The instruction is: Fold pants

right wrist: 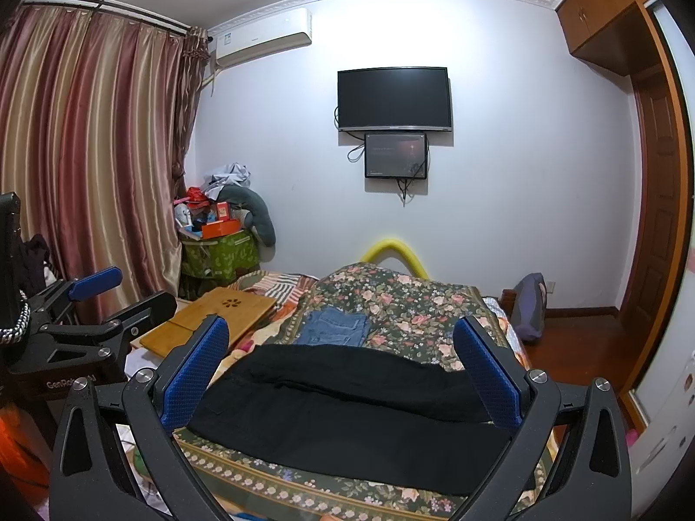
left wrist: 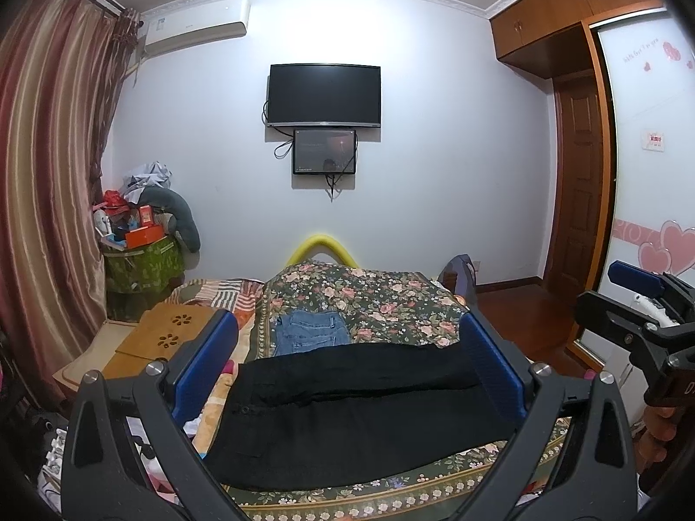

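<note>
Black pants point(left wrist: 347, 412) lie spread sideways across the floral bedspread point(left wrist: 391, 299), with a fold line along their length; they also show in the right wrist view point(right wrist: 347, 417). My left gripper point(left wrist: 347, 373) is open and empty, held above the pants with its blue pads on either side. My right gripper point(right wrist: 343, 369) is open and empty, also above the pants. The right gripper also shows at the right edge of the left wrist view point(left wrist: 643, 304); the left gripper shows at the left of the right wrist view point(right wrist: 104, 299).
Folded blue jeans point(left wrist: 312, 332) lie on the bedspread behind the black pants. A bamboo lap desk point(left wrist: 160, 338) sits on the bed at left. A cluttered green bin point(left wrist: 143, 260) stands by the curtain. A wardrobe point(left wrist: 643, 173) and wooden floor are at right.
</note>
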`<state>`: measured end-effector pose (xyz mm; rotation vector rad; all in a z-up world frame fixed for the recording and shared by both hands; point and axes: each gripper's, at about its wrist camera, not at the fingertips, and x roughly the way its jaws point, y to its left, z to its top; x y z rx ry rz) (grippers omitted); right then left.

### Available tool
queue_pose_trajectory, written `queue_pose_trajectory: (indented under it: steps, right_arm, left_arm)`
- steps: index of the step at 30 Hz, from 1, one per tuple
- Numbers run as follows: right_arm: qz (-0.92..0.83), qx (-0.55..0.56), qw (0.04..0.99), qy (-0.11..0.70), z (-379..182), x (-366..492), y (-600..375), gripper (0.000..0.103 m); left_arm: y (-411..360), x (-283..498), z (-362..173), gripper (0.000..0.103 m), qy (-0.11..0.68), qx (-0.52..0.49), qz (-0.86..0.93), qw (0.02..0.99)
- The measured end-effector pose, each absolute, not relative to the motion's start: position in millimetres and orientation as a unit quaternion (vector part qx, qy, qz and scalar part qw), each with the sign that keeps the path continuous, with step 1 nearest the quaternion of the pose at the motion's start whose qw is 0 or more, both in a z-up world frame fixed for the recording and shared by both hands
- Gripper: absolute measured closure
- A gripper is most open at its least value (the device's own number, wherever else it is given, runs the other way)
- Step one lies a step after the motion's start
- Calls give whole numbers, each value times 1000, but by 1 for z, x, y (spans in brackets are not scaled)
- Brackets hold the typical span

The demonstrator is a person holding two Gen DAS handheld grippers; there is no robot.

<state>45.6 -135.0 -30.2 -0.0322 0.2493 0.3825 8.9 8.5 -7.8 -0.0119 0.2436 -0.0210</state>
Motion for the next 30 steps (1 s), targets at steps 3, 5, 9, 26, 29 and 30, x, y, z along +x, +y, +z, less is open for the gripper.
queue_pose_trajectory:
  steps: [3,5,9,26,29,30]
  right_arm:
    - [190,-16,974,124,-30,46,-135,0]
    - [190,-16,974,124,-31,46,-135,0]
    - [189,-16,974,125,-31,46,-135,0]
    - [185,-16,972,145,-38,65,-133,0]
    - [179,-16,972,154,-44,76,-132,0]
    - [177,-15,971,157,-46,80,-132,0]
  left_arm:
    - [9,9,-8,0,121,-5,-10,993]
    - [9,9,-8,0,120,-5,-10,993]
    - [9,10,-8,0,121,-5,-11,993]
    - [15,29,-17,0,137,-9,-11,990]
    - [21,43,-20,0,146,-9,-9,989]
    - [24,51,-22,0,151,-8,-7,988]
